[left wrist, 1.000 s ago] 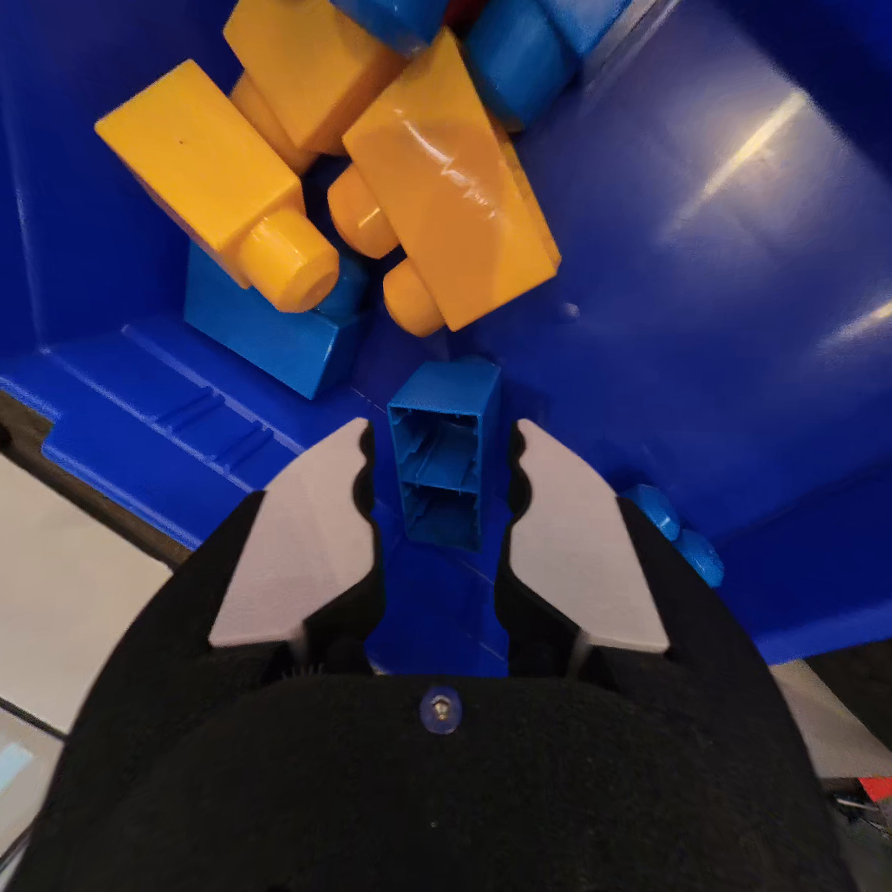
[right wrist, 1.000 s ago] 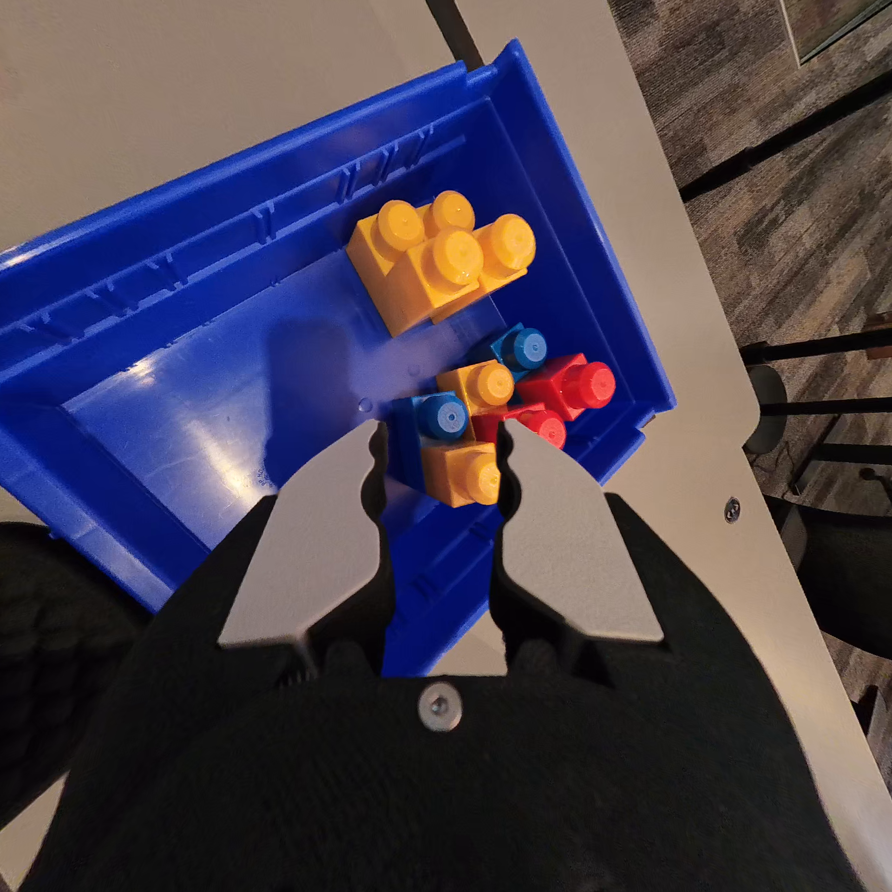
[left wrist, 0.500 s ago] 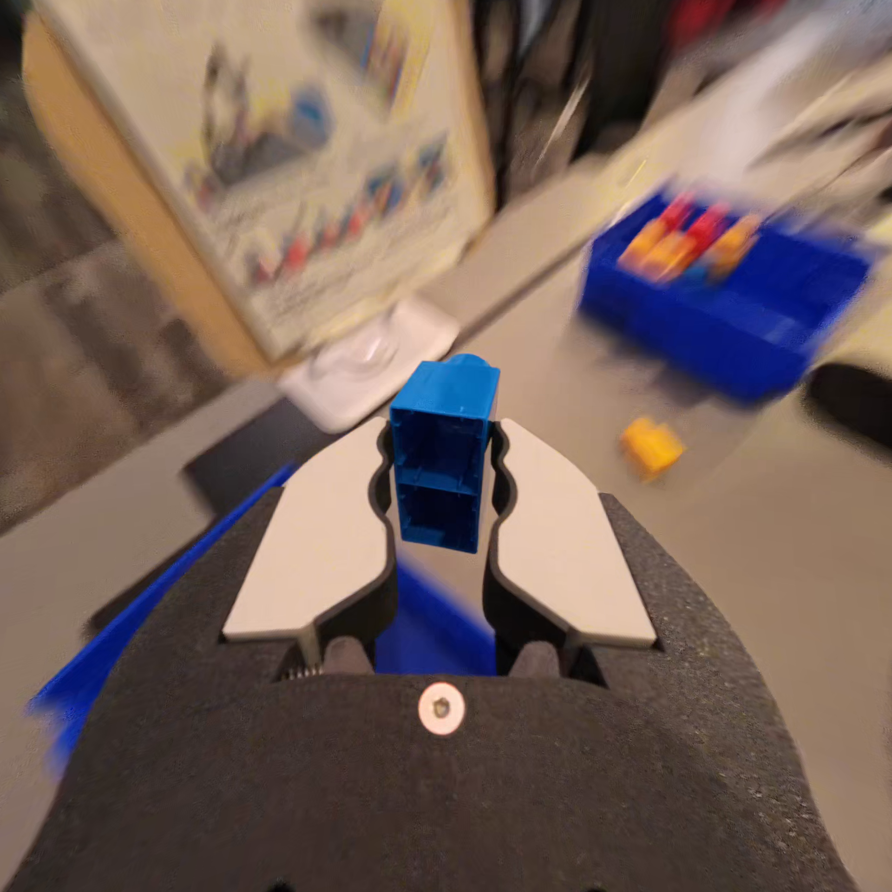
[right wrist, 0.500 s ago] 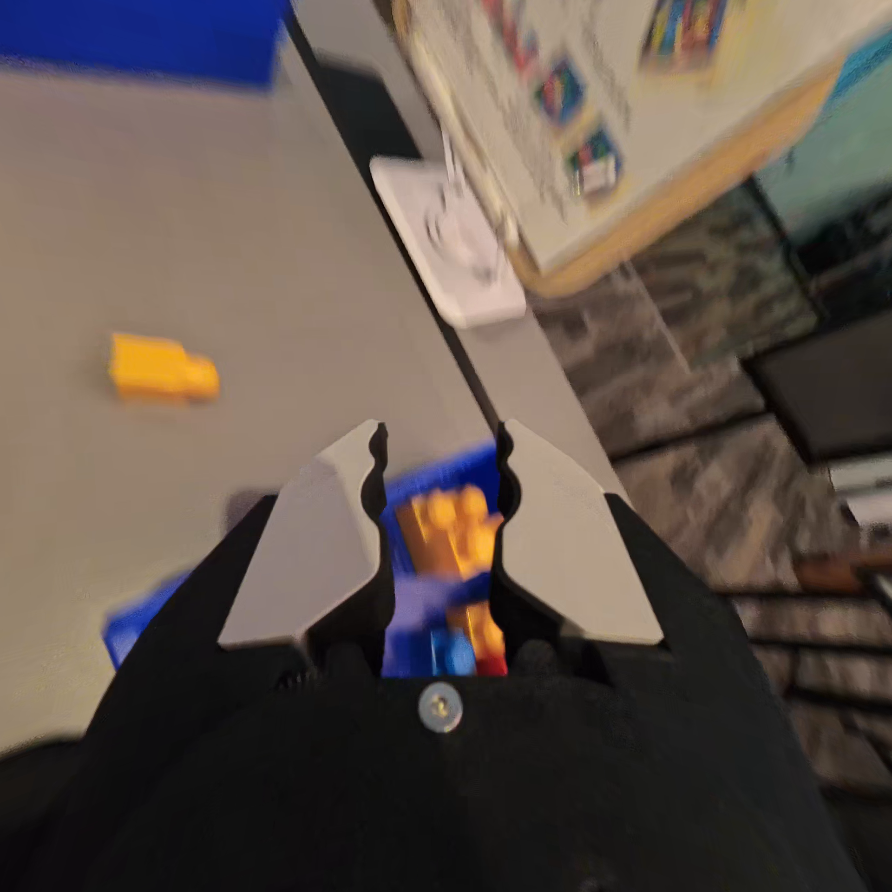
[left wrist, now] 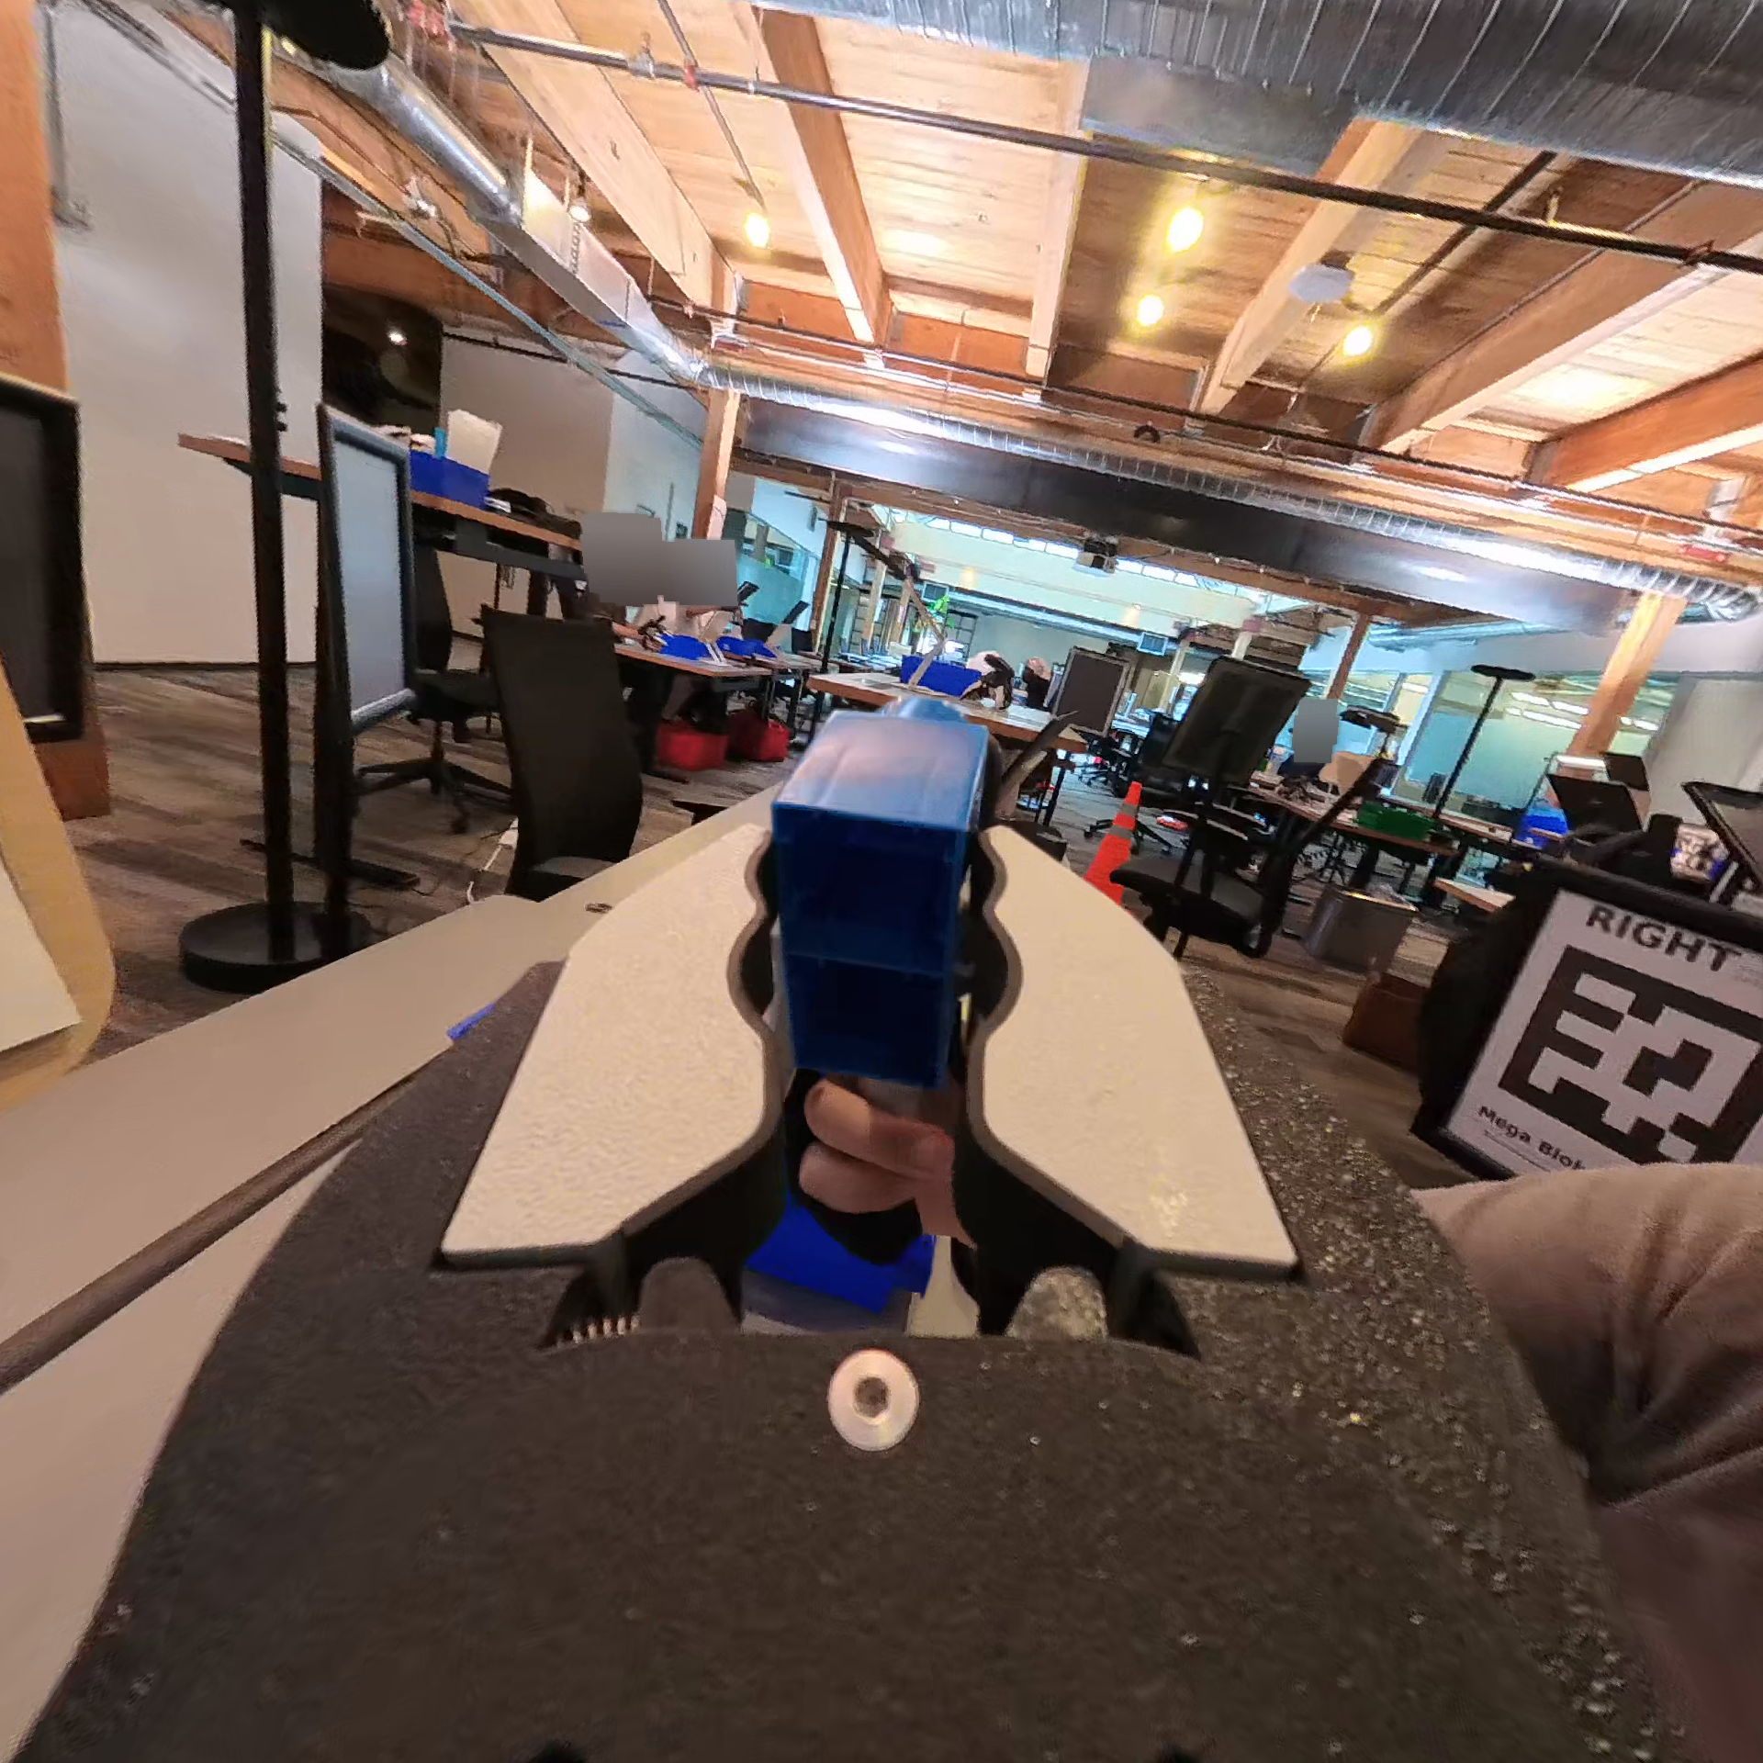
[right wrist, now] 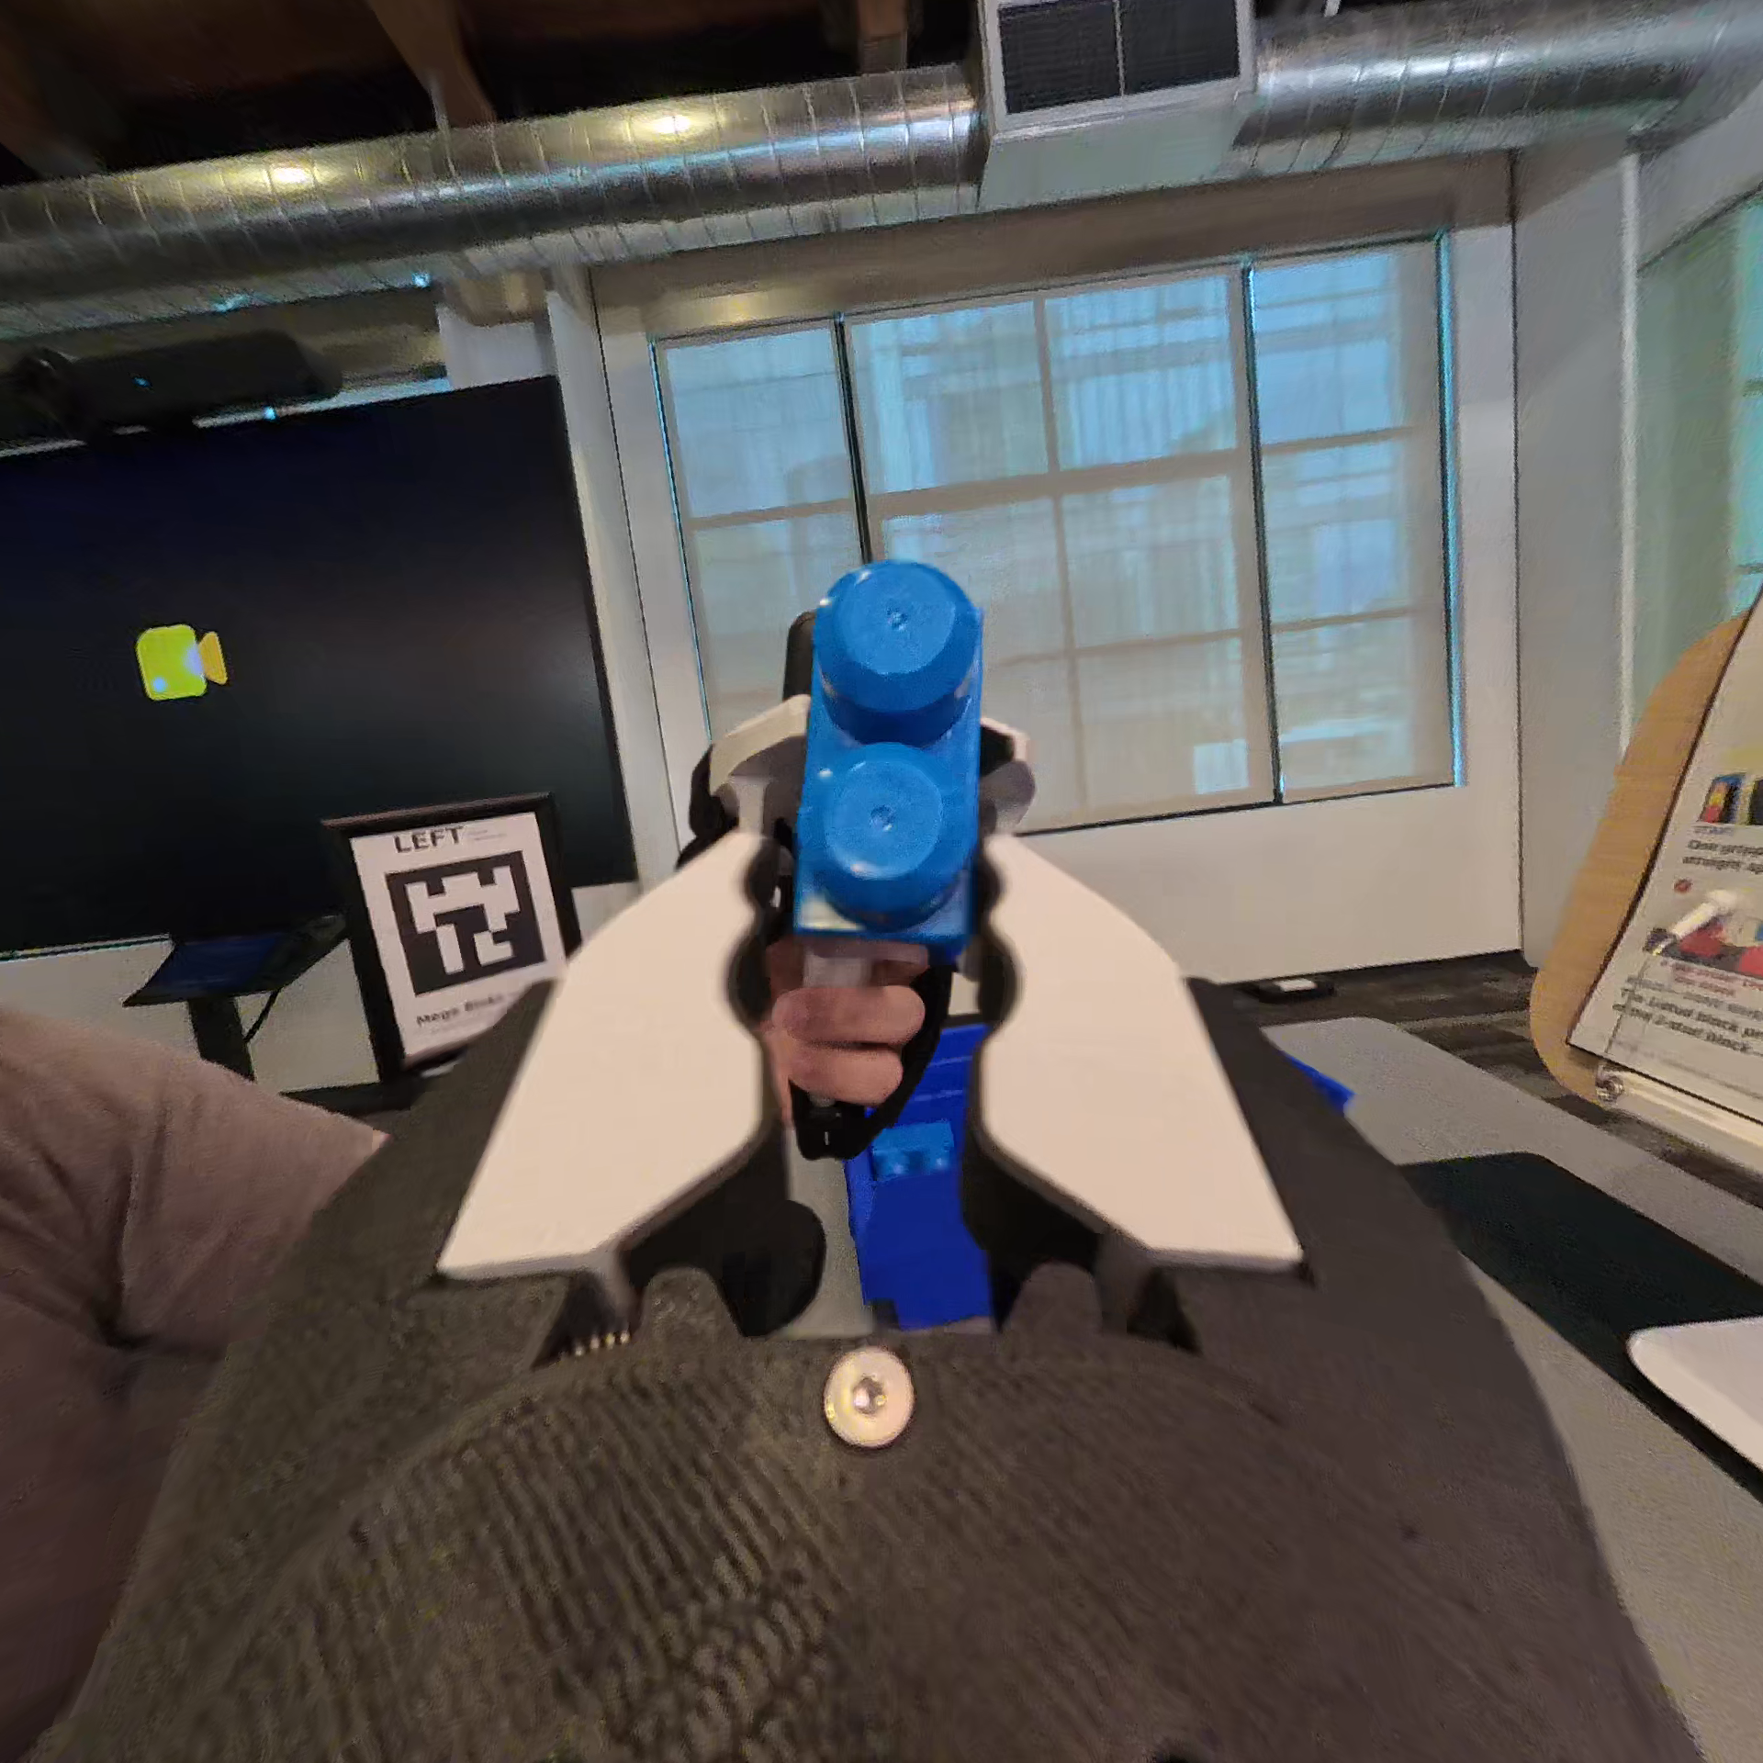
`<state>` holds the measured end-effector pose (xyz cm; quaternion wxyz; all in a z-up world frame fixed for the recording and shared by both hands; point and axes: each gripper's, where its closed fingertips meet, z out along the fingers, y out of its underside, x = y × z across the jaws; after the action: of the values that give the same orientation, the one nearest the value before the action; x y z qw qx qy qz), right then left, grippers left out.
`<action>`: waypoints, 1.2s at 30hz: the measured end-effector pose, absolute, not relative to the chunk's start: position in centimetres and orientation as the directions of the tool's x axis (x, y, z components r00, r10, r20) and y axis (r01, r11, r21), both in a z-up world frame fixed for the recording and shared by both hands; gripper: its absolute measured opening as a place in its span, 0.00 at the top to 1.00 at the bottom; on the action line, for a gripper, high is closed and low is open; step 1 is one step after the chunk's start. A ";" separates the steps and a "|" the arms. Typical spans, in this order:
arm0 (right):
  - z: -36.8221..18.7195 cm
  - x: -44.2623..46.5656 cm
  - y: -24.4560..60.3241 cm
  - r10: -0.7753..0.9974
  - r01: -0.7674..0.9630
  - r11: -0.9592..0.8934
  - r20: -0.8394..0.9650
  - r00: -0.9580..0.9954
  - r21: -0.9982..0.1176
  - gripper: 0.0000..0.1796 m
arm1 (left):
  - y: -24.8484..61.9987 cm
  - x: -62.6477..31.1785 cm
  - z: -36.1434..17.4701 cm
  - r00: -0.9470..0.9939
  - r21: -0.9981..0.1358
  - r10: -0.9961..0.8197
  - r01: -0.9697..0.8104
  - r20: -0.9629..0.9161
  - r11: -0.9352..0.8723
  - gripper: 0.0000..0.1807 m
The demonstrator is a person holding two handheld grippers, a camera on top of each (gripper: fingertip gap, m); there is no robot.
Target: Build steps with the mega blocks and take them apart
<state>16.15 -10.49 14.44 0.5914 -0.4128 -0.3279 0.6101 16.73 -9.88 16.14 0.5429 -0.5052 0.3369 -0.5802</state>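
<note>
My left gripper (left wrist: 873,859) is shut on a blue two-stud mega block (left wrist: 873,916) and holds it in the air, with the hollow underside towards its camera. The right wrist view shows the same block (right wrist: 887,763) stud-end on, with the left gripper's fingers (right wrist: 758,754) clamped on its sides behind it. My right gripper (right wrist: 873,859) faces the left one. It is open, and its fingertips stand on either side of the block's stud end; I cannot tell whether they touch it. A hand (right wrist: 840,1030) shows below the block.
A blue bin (right wrist: 916,1231) sits on the grey table (right wrist: 1431,1078) below the grippers and also shows in the left wrist view (left wrist: 830,1269). Framed marker signs (left wrist: 1612,1040) (right wrist: 458,925) stand to the sides. An instruction board (right wrist: 1679,935) and a white pad (right wrist: 1708,1374) are at the right. The grippers are tip to tip, or close to it.
My left gripper closed on the blue block in the bin and lifted it out. Both grippers swung up to level and now face each other, with the block between them.
</note>
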 end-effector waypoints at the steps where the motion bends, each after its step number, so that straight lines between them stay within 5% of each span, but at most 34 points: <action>1: 14.4 16.4 -10.4 0.993 -0.456 -0.079 -0.108 0.037 -0.886 0.80 | -9.9 16.7 15.9 0.089 -0.942 -0.973 0.282 0.215 -0.182 0.79; 6: 12.8 16.4 -10.3 0.992 -0.296 -0.123 -0.115 -0.046 -0.947 0.80 | -9.8 15.7 12.9 0.141 -1.000 -0.990 -0.007 -0.009 0.008 0.76; 11: 10.8 16.2 -11.2 0.999 -0.040 0.048 0.048 0.004 -0.998 0.80 | -10.2 15.3 9.3 0.137 -0.944 -0.980 -0.317 -0.146 0.096 0.68; 15: 9.6 15.2 -12.0 0.990 0.075 0.137 0.139 0.021 -0.988 0.80 | -11.5 15.7 7.7 0.065 -0.923 -0.993 -0.378 -0.098 0.066 0.77; 21: 9.6 15.3 -12.6 0.987 0.086 0.163 0.163 0.001 -0.983 0.80 | -12.1 15.8 7.4 0.072 -0.916 -0.991 -0.393 -0.114 0.077 0.77; 36: 11.6 15.4 -13.1 0.992 -0.062 0.123 0.125 -0.028 -0.990 0.83 | -12.4 16.5 7.6 0.071 -0.918 -0.992 -0.390 -0.105 0.069 0.77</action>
<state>15.44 -13.07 11.63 0.5370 -0.4447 -0.5228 0.4905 16.48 -12.44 7.56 0.4355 -0.5882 0.5874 -0.3454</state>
